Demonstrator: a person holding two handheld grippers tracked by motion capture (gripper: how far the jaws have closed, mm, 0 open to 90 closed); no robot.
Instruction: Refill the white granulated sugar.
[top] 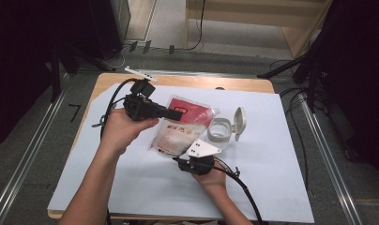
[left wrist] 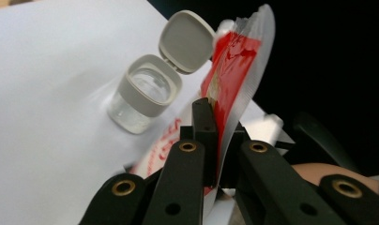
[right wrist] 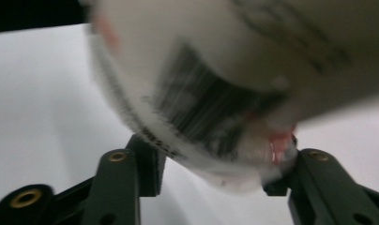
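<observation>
Pouch (top: 180, 126), red and white with a clear torn corner at its top, hangs between your two grippers above the white sheet (top: 272, 187) that covers the wooden table (top: 178, 80). Your left gripper (top: 176, 113) has its jaws pressed together on the upper red edge of the pouch; in the left gripper view the foil edge (left wrist: 234, 93) runs straight up out of the narrow slot between the two black jaws. Your right gripper (top: 185, 161) meets the pouch at its lower end, below the grey plate that sits on top of it. In the right gripper view the blurred bottom of the pouch (right wrist: 216, 93) (barcode side toward the camera) bulges between jaws that stand spread to either side of it, with the bottom corner against the right-hand jaw, so you cannot tell from this whether they are truly pinching it or only cradling it. Just beside the pouch, on its far right side, stands a small clear jar (top: 219, 131) with a pale collar, upright on the sheet, its hinged lid (top: 239, 120) flipped open and standing up behind the mouth. In the left gripper view the jar (left wrist: 143, 96) looks empty, and the open corner of the pouch is near it but apart from it.
</observation>
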